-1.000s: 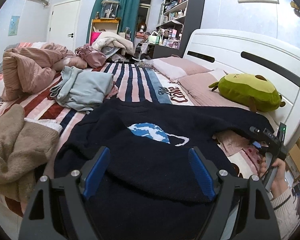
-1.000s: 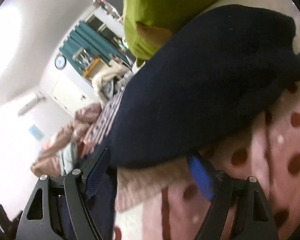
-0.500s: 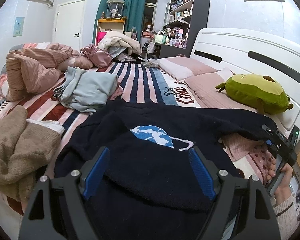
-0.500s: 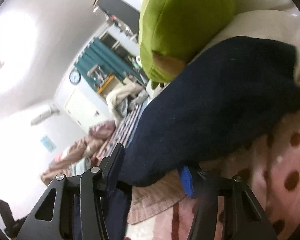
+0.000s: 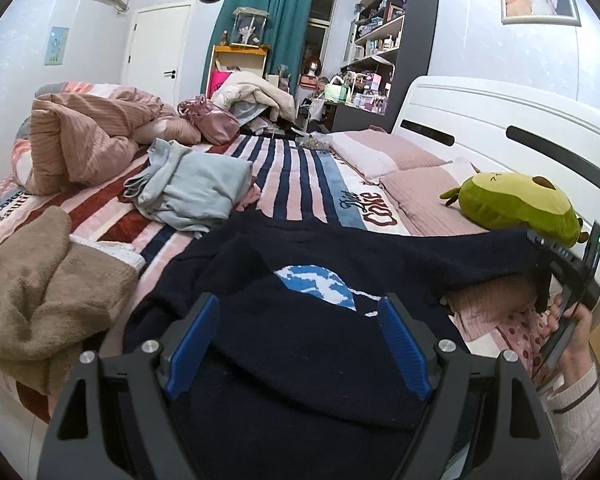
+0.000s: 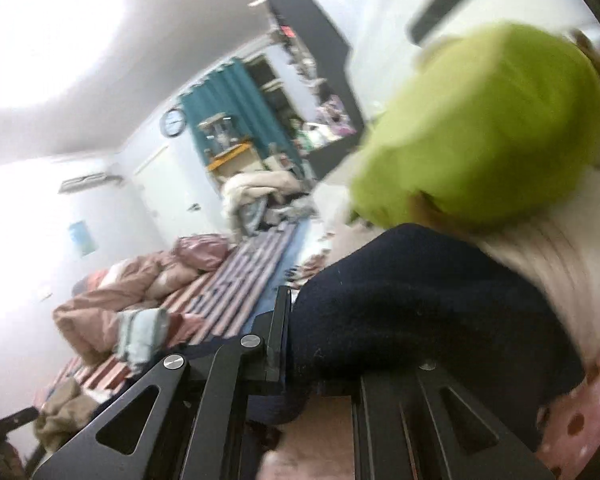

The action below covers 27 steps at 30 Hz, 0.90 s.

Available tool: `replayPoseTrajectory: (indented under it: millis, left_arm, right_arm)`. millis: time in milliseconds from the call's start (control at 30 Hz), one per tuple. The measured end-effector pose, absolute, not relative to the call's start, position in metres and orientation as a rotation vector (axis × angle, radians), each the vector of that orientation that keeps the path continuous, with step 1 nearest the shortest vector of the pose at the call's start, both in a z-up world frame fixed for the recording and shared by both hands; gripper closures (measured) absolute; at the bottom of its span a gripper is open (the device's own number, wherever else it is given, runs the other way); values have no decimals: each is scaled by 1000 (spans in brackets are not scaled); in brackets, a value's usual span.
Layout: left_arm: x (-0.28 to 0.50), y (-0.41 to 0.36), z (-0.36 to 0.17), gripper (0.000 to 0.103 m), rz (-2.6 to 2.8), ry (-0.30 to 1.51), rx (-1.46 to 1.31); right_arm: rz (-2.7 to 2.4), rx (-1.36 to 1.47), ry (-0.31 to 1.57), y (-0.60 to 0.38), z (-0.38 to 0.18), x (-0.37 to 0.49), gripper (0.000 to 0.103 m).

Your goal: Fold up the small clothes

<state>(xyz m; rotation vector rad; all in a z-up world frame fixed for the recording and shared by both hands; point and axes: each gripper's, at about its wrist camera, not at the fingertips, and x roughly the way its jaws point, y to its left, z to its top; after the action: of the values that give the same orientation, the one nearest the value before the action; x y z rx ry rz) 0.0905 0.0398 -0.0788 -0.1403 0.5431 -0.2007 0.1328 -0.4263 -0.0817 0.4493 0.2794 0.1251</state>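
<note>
A navy sweater (image 5: 308, 344) with a blue and white planet motif lies spread on the striped bed. My left gripper (image 5: 300, 332) hovers open just above its near part, blue pads apart, holding nothing. My right gripper (image 5: 540, 268) is at the far right and is shut on the sweater's sleeve end, lifting it off a pink dotted cloth (image 5: 512, 320). In the right wrist view the sleeve (image 6: 400, 312) is pinched between the closed jaws of the right gripper (image 6: 300, 364); the view is blurred.
A green avocado plush (image 5: 512, 204) lies by the white headboard (image 5: 500, 120), close to the right gripper. A grey-blue garment (image 5: 188, 188), a tan fleece (image 5: 40, 288) and a pink duvet (image 5: 80, 140) lie on the left. Pink pillows (image 5: 412, 184) sit behind.
My right gripper has closed on the sleeve end and raised it off the bed. The left gripper has stayed open over the sweater, lifting slightly.
</note>
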Motion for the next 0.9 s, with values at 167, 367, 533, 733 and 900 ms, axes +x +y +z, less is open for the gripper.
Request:
replayPoseTrajectory:
  millis: [167, 367, 533, 733, 900]
  left_arm:
    - [84, 47, -78, 24, -212, 522, -136]
    - [73, 63, -81, 24, -204, 529, -94]
    - [63, 87, -84, 24, -202, 524, -101]
    - [57, 101, -95, 20, -216, 542, -97]
    - [57, 113, -98, 20, -226, 532, -135]
  right_arm:
    - [261, 362, 237, -378, -50, 135, 98]
    - [476, 178, 282, -275, -52, 134, 98]
    - [551, 133, 595, -191, -123, 156, 97]
    - [565, 133, 844, -154, -190, 153, 86]
    - [549, 196, 803, -186, -168, 122, 55]
